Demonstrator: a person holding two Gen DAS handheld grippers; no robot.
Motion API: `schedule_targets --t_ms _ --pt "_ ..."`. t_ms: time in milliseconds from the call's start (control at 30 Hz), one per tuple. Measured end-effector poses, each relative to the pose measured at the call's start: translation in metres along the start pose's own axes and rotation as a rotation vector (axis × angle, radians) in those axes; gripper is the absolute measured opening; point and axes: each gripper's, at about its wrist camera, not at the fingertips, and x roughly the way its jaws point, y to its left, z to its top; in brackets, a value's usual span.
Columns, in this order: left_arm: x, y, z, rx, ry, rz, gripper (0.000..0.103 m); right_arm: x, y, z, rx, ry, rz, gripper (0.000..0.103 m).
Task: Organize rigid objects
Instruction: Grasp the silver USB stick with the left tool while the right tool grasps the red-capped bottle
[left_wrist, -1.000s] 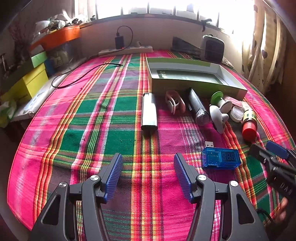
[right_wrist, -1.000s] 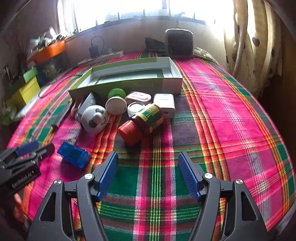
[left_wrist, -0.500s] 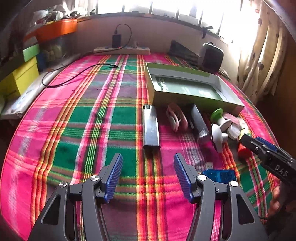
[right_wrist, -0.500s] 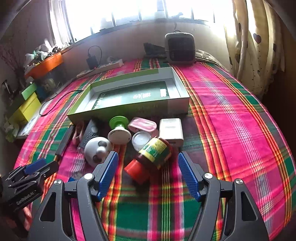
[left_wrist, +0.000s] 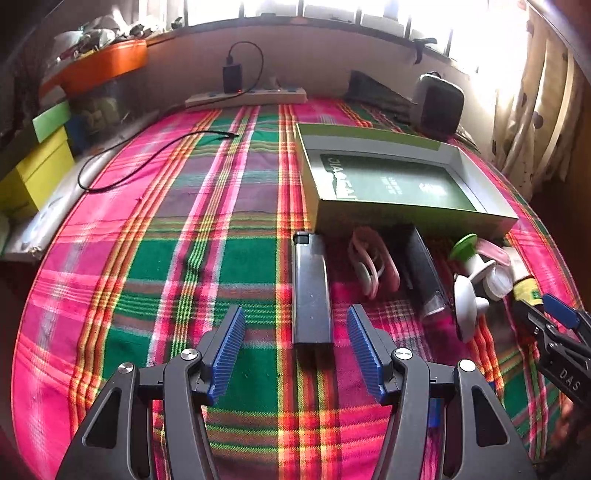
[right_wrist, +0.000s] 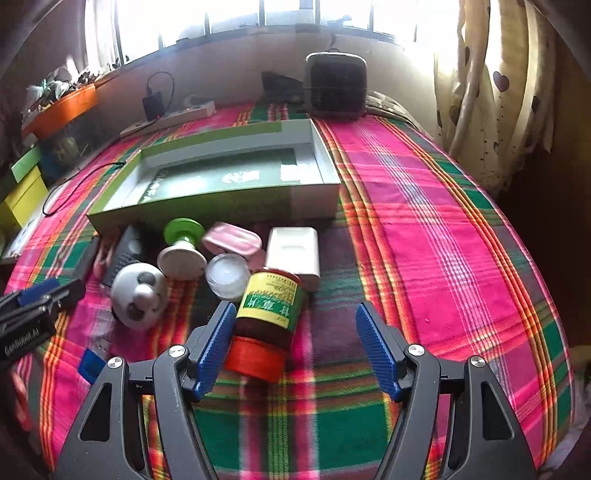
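A shallow green box (left_wrist: 402, 181) (right_wrist: 221, 177) lies open on the plaid cloth with a row of small objects in front of it. My left gripper (left_wrist: 295, 350) is open, its blue pads either side of the near end of a long dark bar (left_wrist: 312, 291). My right gripper (right_wrist: 295, 347) is open over a brown bottle with a red cap (right_wrist: 267, 321), which lies on its side between the pads, close to the left pad. Beside the bottle are a white round toy (right_wrist: 138, 295), a green-topped knob (right_wrist: 183, 243), a pink case (right_wrist: 232, 238) and a white block (right_wrist: 293, 251).
A pink clip (left_wrist: 369, 266), a black cylinder (left_wrist: 421, 273) and a small blue USB device (right_wrist: 90, 365) also lie in the row. A power strip (left_wrist: 245, 98), black cable (left_wrist: 147, 162), small speaker (right_wrist: 334, 86) and yellow boxes (left_wrist: 33, 173) line the far and left edges. Curtains (right_wrist: 495, 85) hang at right.
Both grippers have moved forward towards the row. The dark bar now sits between my left pads, and the red-capped bottle has come between my right pads.
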Motion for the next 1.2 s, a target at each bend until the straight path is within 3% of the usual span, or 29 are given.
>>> schedule_targets --t_ms 433,567,667,767,800,967,1033,1200 --pt "0.008 -0.002 0.009 0.021 0.0 0.043 0.056 0.006 -0.013 0.0 0.006 0.019 -0.009 0.068" --pt "0.009 -0.001 0.011 0.018 0.0 0.045 0.043 0.006 -0.014 -0.001 0.003 0.015 -0.001 0.067" --pt "0.009 -0.002 0.012 0.021 0.005 0.053 0.031 0.005 -0.015 -0.001 -0.002 0.012 0.005 0.062" --pt "0.01 -0.003 0.014 0.022 0.005 0.047 0.026 0.004 -0.016 -0.001 -0.001 0.008 0.01 0.055" --pt "0.01 -0.003 0.014 0.022 0.005 0.046 0.026 0.004 -0.017 -0.001 0.001 0.006 0.005 0.05" --pt "0.009 0.0 0.014 0.003 0.001 0.033 0.023 0.004 -0.018 -0.002 -0.006 0.004 0.009 0.047" --pt "0.009 0.001 0.014 0.002 -0.001 0.036 0.022 0.003 -0.019 -0.002 -0.006 0.0 0.01 0.036" --pt "0.008 0.002 0.013 -0.005 -0.005 0.029 0.022 0.002 -0.02 -0.003 -0.011 -0.005 0.012 0.033"
